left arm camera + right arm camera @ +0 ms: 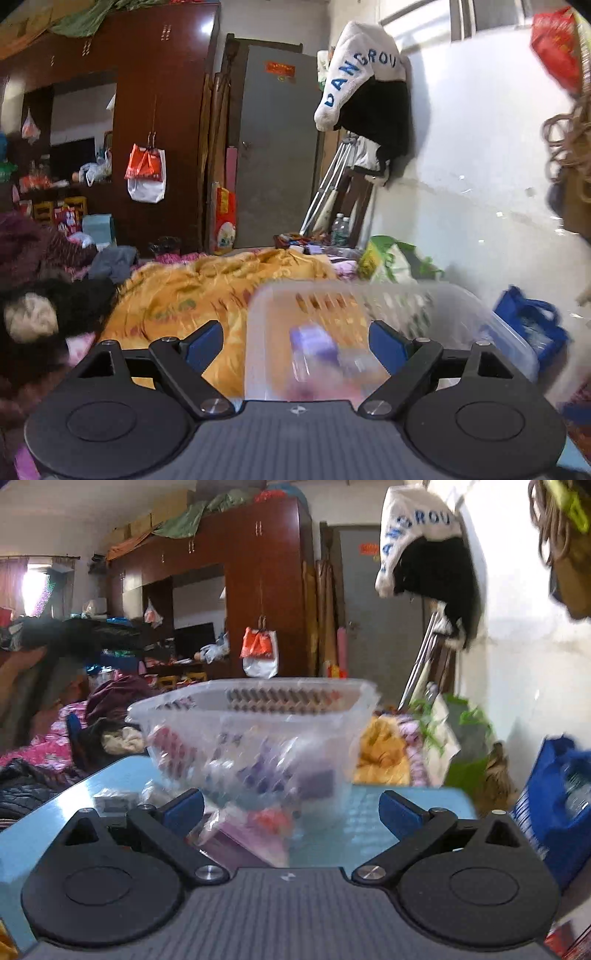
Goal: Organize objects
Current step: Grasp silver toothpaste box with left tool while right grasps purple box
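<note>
Clearly seen in both wrist views: a clear plastic basket [255, 734] with a slotted upper wall, standing on a light-blue surface [406, 805] that sits beside a bed. Holds small blurred items, among them purple packets [266, 771]; too smeared to name further. Just in front of the basket, on the surface, a crumpled clear wrapper with an orange-red piece [271, 819] and a flat purple packet [236, 843] under it, lying between the fingers of the right tongs [291, 810].

Right tongs: spread wide, blue pads [400, 812] well apart, nothing gripped; pads not pressing on the packets or the basket.

Left tongs [295, 341]: also spread wide, blue pads [203, 343] apart, nothing clamped. Left wall of the basket [369, 306] passing between the two fingers in this view, with a blurred purple item [314, 343] visible through the plastic; cannot tell whether either pad touches the basket, though neither seems to squeeze it.

Behind the basket, an orange-yellow quilt [192, 291] rumpled on the bed, dark clothing [74, 299] heaped at its left. To the right, near the white wall, a blue bag [532, 321] and a green-and-white sack [388, 258]. Farther back, a dark red wardrobe [159, 92] with an orange-and-white bag [146, 173] hanging on it, a grey door [277, 147], and a white garment lettered in blue [358, 70] hung high on the wall.
</note>
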